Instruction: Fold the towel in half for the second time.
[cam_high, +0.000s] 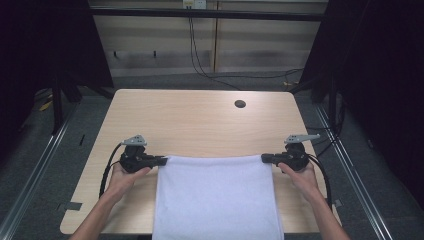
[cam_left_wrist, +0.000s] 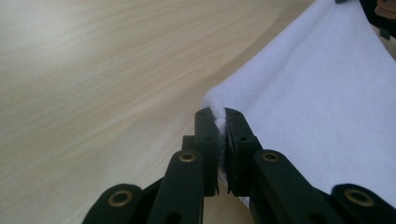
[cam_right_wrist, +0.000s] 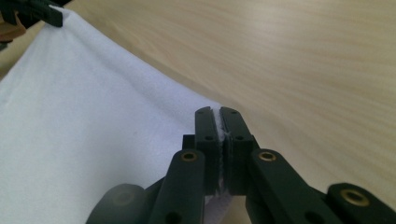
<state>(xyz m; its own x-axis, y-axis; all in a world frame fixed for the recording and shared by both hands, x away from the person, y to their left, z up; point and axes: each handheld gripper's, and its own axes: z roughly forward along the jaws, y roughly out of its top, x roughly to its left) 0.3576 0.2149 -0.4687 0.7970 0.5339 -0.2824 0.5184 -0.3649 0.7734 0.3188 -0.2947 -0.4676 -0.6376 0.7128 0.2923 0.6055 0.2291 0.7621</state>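
A white cloth (cam_high: 217, 197) lies on the wooden table (cam_high: 200, 120) and hangs over its near edge. My left gripper (cam_high: 162, 161) is shut on the cloth's far left corner (cam_left_wrist: 212, 100), pinched between the black jaws. My right gripper (cam_high: 265, 158) is shut on the far right corner (cam_right_wrist: 212, 112) in the same way. The far edge of the cloth (cam_high: 215, 157) is stretched straight between the two grippers, a little above the tabletop. In the left gripper view the cloth (cam_left_wrist: 317, 112) slopes away to the right; in the right gripper view the cloth (cam_right_wrist: 84, 126) slopes away to the left.
A round cable hole (cam_high: 240, 104) sits near the table's far right. Bare wood stretches beyond the cloth. Metal rails (cam_high: 40, 160) run along the floor on both sides, and cables (cam_high: 210, 70) trail behind the table.
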